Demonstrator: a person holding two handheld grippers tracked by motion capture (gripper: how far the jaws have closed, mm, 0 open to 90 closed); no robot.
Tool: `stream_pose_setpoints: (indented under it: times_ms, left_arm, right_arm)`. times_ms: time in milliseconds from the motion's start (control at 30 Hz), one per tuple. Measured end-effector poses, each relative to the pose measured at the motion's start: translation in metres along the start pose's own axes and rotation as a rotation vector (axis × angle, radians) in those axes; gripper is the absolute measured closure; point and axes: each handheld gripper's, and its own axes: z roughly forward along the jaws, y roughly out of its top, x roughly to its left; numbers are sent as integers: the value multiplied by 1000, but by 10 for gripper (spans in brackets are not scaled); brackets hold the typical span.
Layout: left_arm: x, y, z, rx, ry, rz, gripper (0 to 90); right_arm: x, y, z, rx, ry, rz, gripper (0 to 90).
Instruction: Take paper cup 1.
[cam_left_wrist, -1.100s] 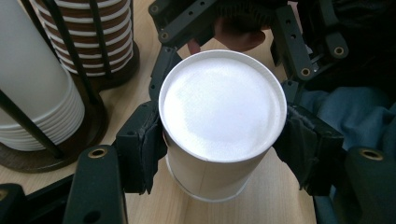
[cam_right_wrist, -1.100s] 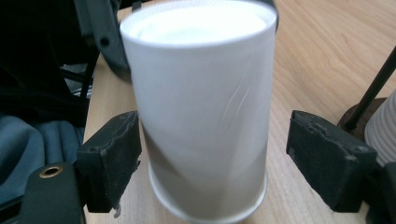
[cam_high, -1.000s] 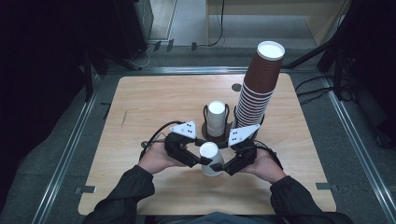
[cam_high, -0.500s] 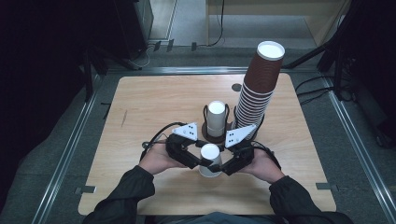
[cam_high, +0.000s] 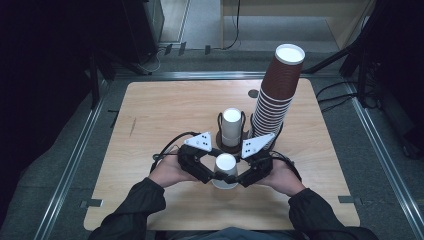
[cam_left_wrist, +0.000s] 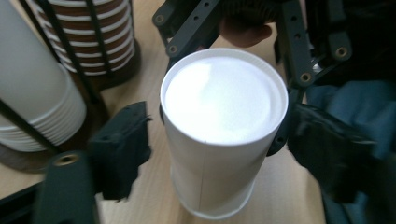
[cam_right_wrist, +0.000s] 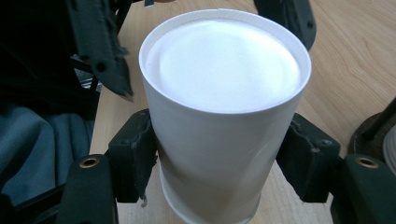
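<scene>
A white paper cup (cam_high: 225, 167) stands upside down on the wooden table (cam_high: 165, 110), close to the person, between both grippers. My right gripper (cam_high: 243, 177) comes in from the right. Its jaws have just been closing, and in the right gripper view its pads (cam_right_wrist: 133, 163) press on both sides of the cup (cam_right_wrist: 219, 93). My left gripper (cam_high: 211, 176) comes in from the left. Its jaws have just been opening around the cup (cam_left_wrist: 224, 121), and a gap shows between its left pad (cam_left_wrist: 121, 149) and the cup wall.
A tall stack of brown paper cups (cam_high: 277, 95) stands at the back right, leaning a little. Just behind the grippers, a short stack of white cups (cam_high: 231, 125) sits in a black wire holder. Metal rails border the table on both sides.
Both hands and the cup keep their places. The jaw movement is too small to make out from the high view.
</scene>
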Motion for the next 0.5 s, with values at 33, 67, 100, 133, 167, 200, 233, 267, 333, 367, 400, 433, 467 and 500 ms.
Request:
stream_pose_setpoints:
  times_ms: [33,67,100,133,167,200,233,267,333,367,400,433,467,500]
  left_arm:
    - [0,0,-1,1,11,-3,151]
    - [2,-1,-3,-6,17,-24,124]
    - [3,-2,-5,-12,14,-40,124]
    - [4,-3,-7,-22,16,-49,124]
    - [5,-5,-8,-30,16,-62,125]
    - [6,-6,-10,-32,16,-71,126]
    - [6,-8,-11,-37,15,-77,126]
    - [7,-10,-11,-39,16,-85,126]
    - [6,-13,-11,-43,21,-90,126]
    - [6,-13,-11,-43,21,-90,126]
    - [5,-16,-9,-49,26,-95,126]
    - [4,-19,-9,-62,24,-109,125]
    - [4,-21,-8,-73,13,-128,126]
    - [4,-21,-8,-73,13,-128,126]
  right_arm:
    - [0,0,-1,0,-1,3,340]
    - [-2,-1,-3,-6,-8,6,339]
    - [-2,-1,-5,-12,-13,9,339]
    - [-3,-2,-7,-22,-19,12,339]
    - [-4,-2,-10,-36,-25,14,339]
    - [-4,-2,-13,-54,-33,12,339]
    - [-6,-2,-15,-74,-36,13,339]
    - [-6,-2,-18,-90,-41,18,339]
    - [-6,-2,-22,-124,-45,29,339]
    - [-6,-2,-22,-124,-45,29,339]
    - [-7,-3,-25,-156,-47,32,338]
    - [-7,-3,-27,-175,-42,39,338]
    - [-6,-3,-27,-191,-40,50,338]
    - [-6,-3,-27,-191,-40,50,338]
